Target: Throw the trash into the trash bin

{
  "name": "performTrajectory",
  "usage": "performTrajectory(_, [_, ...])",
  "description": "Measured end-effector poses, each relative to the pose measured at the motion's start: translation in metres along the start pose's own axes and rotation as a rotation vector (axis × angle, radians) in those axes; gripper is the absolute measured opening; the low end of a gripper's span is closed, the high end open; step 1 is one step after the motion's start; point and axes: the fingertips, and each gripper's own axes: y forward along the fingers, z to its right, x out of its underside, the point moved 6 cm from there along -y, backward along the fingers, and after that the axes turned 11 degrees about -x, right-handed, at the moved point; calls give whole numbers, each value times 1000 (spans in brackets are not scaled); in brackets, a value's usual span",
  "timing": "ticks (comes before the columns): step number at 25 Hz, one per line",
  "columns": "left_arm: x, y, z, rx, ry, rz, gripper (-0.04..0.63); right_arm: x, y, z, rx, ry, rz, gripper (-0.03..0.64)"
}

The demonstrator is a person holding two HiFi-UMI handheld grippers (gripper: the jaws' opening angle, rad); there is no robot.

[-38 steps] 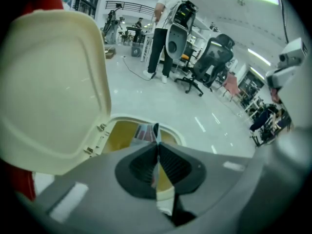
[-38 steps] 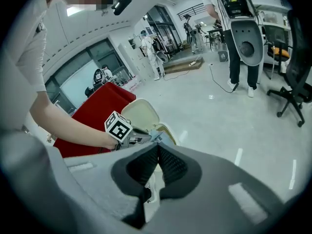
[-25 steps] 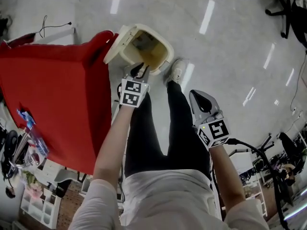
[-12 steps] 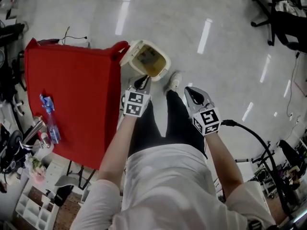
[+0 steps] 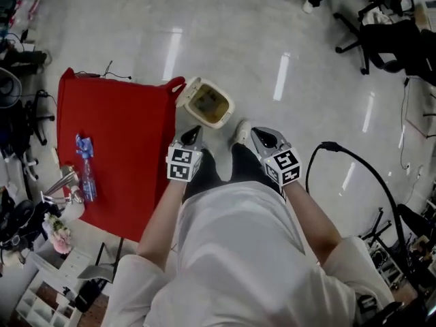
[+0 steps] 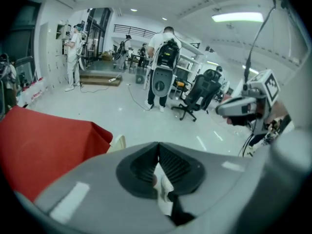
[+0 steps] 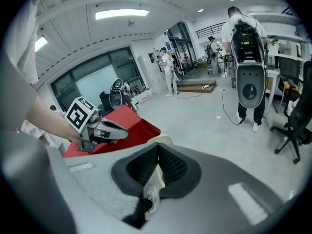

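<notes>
Both your grippers have come up off the trash bin (image 5: pixel 208 103) since 1 s ago. Back then the left gripper (image 5: pixel 193 131) hung right over the bin's mouth. Now it and the right gripper (image 5: pixel 257 133) sit in front of your torso, and the bin looks smaller, ahead of both.

On the left, the fingers (image 6: pixel 141 165) have just been closing & are now clenched tip to tip w/ nothing between them. Thru the gap lower down you only see your white shoe (image 6: pixel 165 191) on the floor. On the right it's the same: tips pressed together, nothing gripped, shoe & a bit of the bin's cream rim showing behind.

Bin stands on the floor w/ its lid flipped open, right at the corner of the red-covered bench (image 5: pixel 116 135), ahead of your left fingertips, well apart from them. Your shoe is just beside it. Inside looks brownish; can't tell what's in there.

Writing: each gripper's cube (image 5: pixel 180 164) carries black/white square markers, no letters to read. Print on the blue spray bottle (image 5: pixel 85 176) lying on the bench is too small to read.
</notes>
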Motion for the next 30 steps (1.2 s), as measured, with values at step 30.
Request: performTrajectory(30, [-16, -128, -9, 5, -130, 117, 6, -39, -13, -61, -120, -95, 3, 0])
